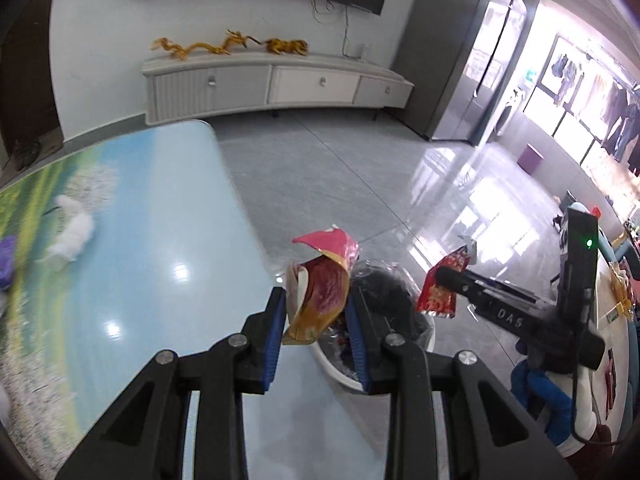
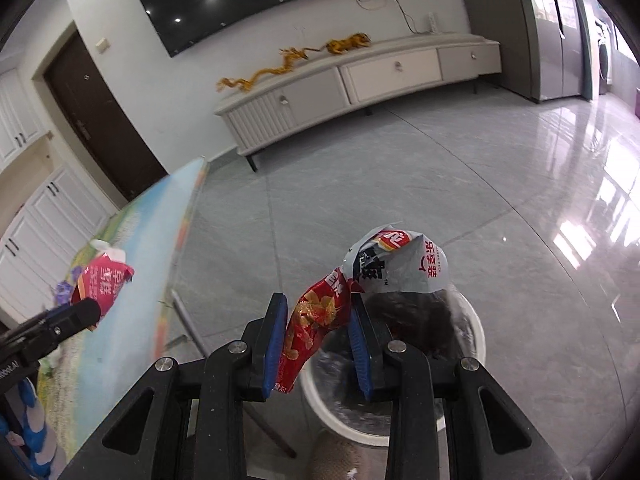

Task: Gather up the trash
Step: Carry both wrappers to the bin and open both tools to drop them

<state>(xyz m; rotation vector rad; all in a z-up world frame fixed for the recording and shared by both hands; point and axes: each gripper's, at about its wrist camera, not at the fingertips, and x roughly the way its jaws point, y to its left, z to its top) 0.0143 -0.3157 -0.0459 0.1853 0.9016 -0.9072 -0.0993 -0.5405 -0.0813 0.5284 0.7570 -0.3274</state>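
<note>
left gripper [image 1: 316, 300] clamping snack wrapper [image 1: 320, 284], above bin [image 1: 340, 376]

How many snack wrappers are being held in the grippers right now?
2: a pink wrapper in the left gripper, a red-and-white wrapper in the right gripper, both near the white bin.

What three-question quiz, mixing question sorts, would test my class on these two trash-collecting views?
1. True or false: each hand-held gripper grips a wrapper.
2. What does the left hand-held gripper hold? A) pink-and-orange crumpled snack wrapper B) white tissue
3. What stands on the floor under the red-and-white foil snack wrapper in the right hand-held gripper?

Key: 1 true; 2 A; 3 the round white waste bin with dark liner.
</note>
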